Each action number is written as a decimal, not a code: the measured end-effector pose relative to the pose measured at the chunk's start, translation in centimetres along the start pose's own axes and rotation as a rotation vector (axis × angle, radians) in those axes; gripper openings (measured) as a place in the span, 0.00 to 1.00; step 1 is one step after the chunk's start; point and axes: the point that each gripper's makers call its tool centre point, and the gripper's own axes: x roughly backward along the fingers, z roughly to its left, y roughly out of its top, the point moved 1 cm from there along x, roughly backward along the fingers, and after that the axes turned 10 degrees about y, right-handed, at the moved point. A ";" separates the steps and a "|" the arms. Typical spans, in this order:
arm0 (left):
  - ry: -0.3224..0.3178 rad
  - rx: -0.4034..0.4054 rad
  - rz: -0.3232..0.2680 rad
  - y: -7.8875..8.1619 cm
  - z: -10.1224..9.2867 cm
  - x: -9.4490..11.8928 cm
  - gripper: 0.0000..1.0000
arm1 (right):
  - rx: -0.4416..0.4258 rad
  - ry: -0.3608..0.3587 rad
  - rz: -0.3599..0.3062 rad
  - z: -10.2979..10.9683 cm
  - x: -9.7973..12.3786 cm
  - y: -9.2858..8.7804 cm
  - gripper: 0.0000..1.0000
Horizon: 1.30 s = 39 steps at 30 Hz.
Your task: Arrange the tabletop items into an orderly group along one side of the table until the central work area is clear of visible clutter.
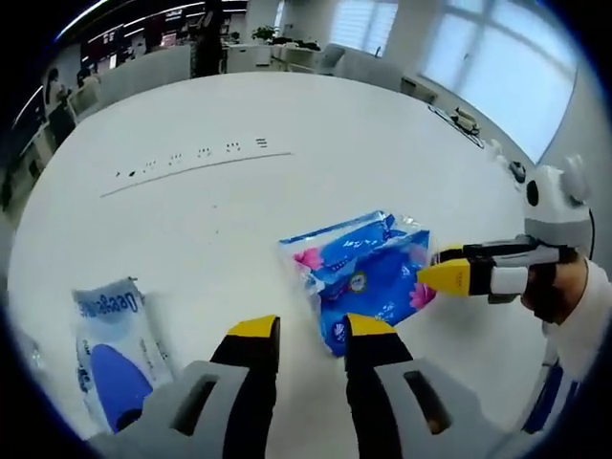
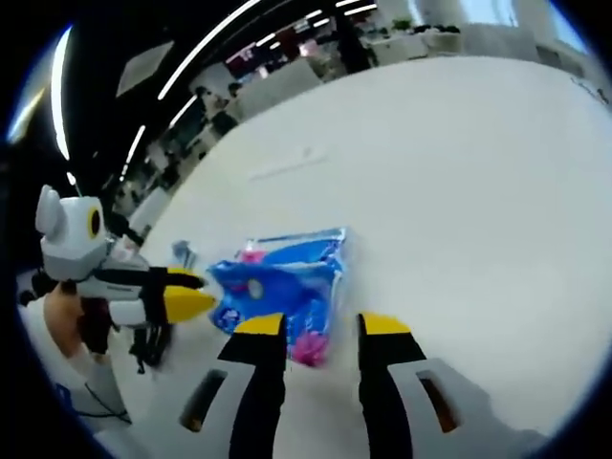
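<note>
A blue tissue packet (image 1: 368,277) with pink flowers lies on the white table (image 1: 287,115), just ahead of my left gripper (image 1: 311,330). That gripper is open, and the packet's near corner reaches between its yellow tips. My right gripper (image 1: 448,270) comes in from the right, and its tips touch the packet's right edge. In the right gripper view the same packet (image 2: 282,287) lies in front of my open right gripper (image 2: 321,325), with its pink end between the jaws. The left gripper (image 2: 191,292) meets the packet's left edge there.
A white and blue packet (image 1: 115,349) lies flat at the near left. A row of small sockets (image 1: 191,155) is set into the table farther off. Small dark objects (image 1: 466,120) sit near the far right edge. Chairs and desks stand beyond the table.
</note>
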 end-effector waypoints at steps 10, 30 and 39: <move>0.057 0.014 -0.077 0.6 2.4 2.1 0.59 | 0.075 0.014 -0.040 2.2 1.7 0.9 0.44; 0.122 0.012 -0.154 -4.6 7.7 10.7 0.76 | 0.127 0.052 -0.068 6.1 6.8 -1.5 0.48; 0.140 -0.003 -0.149 -6.8 8.6 12.3 0.76 | 0.111 0.049 -0.079 6.4 8.4 -2.6 0.47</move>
